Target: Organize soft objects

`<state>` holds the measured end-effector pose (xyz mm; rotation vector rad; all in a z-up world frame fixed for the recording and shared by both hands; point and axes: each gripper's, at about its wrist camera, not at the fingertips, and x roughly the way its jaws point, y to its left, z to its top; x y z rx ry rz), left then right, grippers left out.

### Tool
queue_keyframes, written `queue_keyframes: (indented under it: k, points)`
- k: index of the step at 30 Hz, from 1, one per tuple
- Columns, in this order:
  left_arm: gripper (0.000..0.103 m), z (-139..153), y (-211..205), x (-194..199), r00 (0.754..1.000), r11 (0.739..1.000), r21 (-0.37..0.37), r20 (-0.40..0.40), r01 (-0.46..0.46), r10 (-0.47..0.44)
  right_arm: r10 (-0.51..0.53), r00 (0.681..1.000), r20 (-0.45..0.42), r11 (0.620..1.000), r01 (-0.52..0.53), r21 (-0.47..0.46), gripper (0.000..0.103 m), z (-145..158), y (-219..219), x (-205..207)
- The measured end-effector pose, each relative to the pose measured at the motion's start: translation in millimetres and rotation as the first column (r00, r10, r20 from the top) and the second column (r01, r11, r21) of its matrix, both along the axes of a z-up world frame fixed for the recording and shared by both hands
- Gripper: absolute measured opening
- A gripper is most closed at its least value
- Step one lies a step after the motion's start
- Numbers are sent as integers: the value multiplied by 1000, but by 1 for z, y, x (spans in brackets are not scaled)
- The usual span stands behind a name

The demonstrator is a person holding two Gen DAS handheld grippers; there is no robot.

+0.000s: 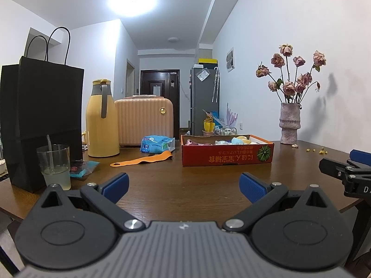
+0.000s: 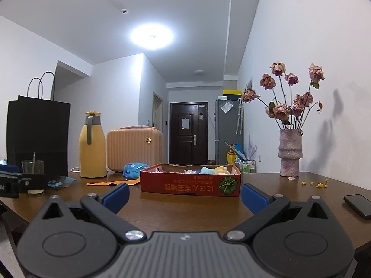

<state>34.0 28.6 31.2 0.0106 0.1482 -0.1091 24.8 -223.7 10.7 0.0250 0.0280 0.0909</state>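
Wooden counter (image 1: 176,192) lies under us. Going left to right: our left claw (image 1: 184,186) gapes wide, holding nothing; an orange strap (image 1: 141,160) lies flat near a blue pack (image 1: 154,144); soft toys (image 2: 214,170) sit inside the red box (image 2: 190,186); our right claw (image 2: 185,195) is equally wide, empty.

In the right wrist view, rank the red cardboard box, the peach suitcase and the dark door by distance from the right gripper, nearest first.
From the right gripper:
1. Red cardboard box, straight ahead on the table, soft items inside.
2. Peach suitcase, behind the box, to the left, beside the yellow thermos.
3. Dark door, at the far end of the hallway.
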Motion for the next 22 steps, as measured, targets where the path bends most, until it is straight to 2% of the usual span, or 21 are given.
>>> queue_keyframes:
  k: [11,22]
  points:
    - [103,0,-1,-1,1000,1000,1,2,0,0,6,1000,-25,1000,-5,14,103,-2,-1,2]
    - [103,2,-1,-1,1000,1000,2,-1,1,-1,7,996,-91,999,-4,36,103,-3,-2,6]
